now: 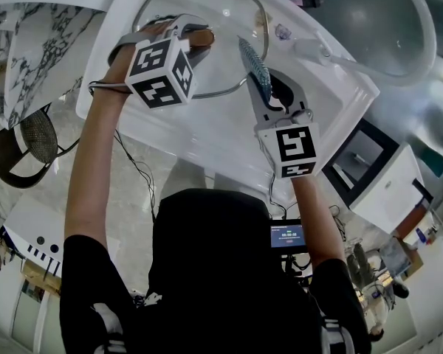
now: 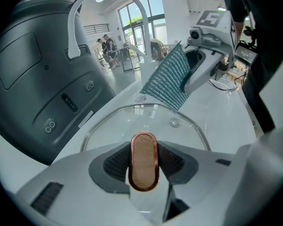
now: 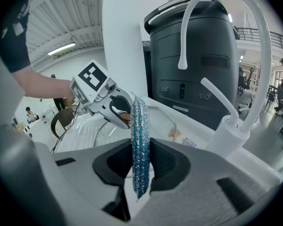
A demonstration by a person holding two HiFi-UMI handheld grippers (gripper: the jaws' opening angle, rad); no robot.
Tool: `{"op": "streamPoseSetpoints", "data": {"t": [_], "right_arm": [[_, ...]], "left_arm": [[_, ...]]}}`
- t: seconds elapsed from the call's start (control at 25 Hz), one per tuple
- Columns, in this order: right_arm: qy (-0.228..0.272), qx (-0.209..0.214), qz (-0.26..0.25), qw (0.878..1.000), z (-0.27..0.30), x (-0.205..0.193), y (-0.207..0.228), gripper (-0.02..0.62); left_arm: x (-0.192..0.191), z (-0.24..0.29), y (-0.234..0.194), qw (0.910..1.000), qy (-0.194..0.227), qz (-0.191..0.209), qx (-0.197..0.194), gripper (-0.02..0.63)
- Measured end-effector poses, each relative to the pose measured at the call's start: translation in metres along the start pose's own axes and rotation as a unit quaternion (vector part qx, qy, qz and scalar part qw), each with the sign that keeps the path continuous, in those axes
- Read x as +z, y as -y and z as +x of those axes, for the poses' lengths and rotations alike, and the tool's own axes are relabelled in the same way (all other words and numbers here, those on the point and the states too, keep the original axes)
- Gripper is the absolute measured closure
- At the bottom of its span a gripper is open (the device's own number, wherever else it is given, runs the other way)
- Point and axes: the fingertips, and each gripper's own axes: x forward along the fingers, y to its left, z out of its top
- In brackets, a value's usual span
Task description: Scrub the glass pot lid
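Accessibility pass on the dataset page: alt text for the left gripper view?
Jaws of the left gripper clamp the copper-rimmed handle of a glass pot lid resting on a white surface. Beyond it, the right gripper holds a teal scrub pad.

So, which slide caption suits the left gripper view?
Left gripper grips the handle of the glass lid; right gripper holds a scrub pad beyond.

The white desk [image 1: 207, 135], a moulded sink top, carries the glass pot lid [image 1: 221, 46], which lies flat on it. A small paper scrap [image 1: 283, 30] lies just beside the lid's rim, near the white tap base [image 1: 314, 49].
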Motion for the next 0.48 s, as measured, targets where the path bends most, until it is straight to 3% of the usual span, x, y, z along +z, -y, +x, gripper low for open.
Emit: {"op": "streamPoseSetpoints", "data": {"t": [0.24,0.48], "right_arm": [[0.014,-0.003,-0.018,1.0,-0.002,0.012,0.004,0.522],[0.017,-0.015,-0.068,0.997,0.0,0.027,0.014,0.522]], "left_arm": [[0.0,0.0,0.0,1.0,0.002,0.0,0.001,0.437],[0.001,0.0,0.001,1.0,0.0,0.006,0.006,0.437]]}}
